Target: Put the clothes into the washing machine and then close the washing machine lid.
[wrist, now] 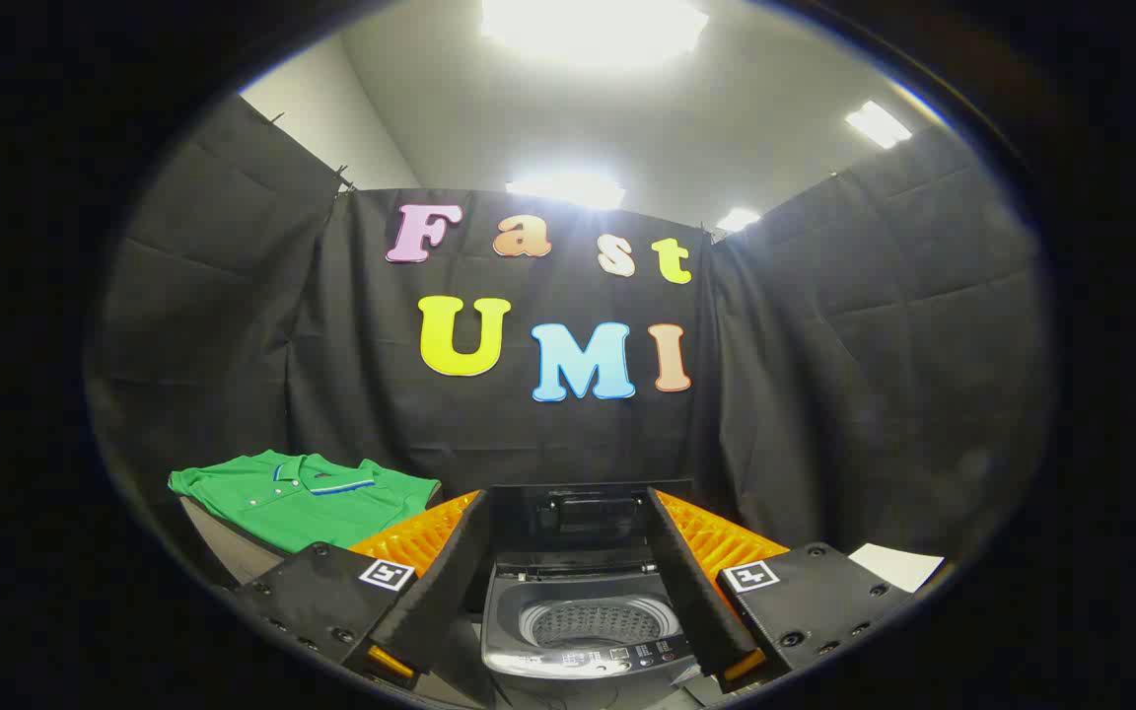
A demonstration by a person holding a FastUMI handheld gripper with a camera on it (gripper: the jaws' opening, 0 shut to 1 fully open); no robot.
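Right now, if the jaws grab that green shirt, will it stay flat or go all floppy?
Probably floppy: the green shirt is thin folded cloth lying flat on a surface beside the washing machine. It likely unfolds and dangles. It looks light. The gripper is open, jaws apart and holding nothing.

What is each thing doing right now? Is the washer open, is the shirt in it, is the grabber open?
Small grey top-loading washing machine: lid up, perforated drum in view, nothing seen inside.
Black washing machine lid: raised, standing behind the drum.
Green polo shirt with striped collar: folded, lying on the table beside the washing machine, not loaded.
Gripper: open, holding nothing, fingers either side of the machine.
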